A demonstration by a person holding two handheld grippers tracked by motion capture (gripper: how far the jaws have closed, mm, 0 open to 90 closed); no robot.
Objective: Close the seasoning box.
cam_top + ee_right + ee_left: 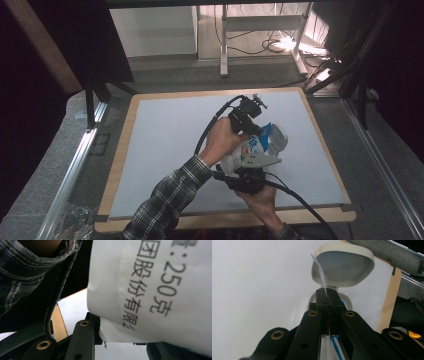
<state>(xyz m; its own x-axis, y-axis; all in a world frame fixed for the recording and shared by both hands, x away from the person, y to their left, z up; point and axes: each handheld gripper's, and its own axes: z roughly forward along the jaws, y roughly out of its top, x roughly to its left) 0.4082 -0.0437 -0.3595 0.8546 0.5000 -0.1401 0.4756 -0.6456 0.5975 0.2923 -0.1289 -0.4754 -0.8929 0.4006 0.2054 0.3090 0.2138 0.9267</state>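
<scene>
Holding a white bag point(247, 152) up over the right half of the surface point(165, 145), both tools are gripping it. The left tool point(328, 301) is squeezing shut on a thin top edge, near a grey bowl point(343, 265). The right tool point(120, 338) is pinching the bottom edge. It looks like opening or pouring; next, pulling gently is needed.

Pale grey-white mat point(165, 145) covers light wooden tabletop point(116, 172), wood showing as border around it. Grey carpeted floor point(65, 150) surrounds table. Silver aluminium rail point(75, 165) runs along left side. White metal desk frame point(224, 37) stands beyond far edge, black cables point(250, 47) lying near its feet.
</scene>
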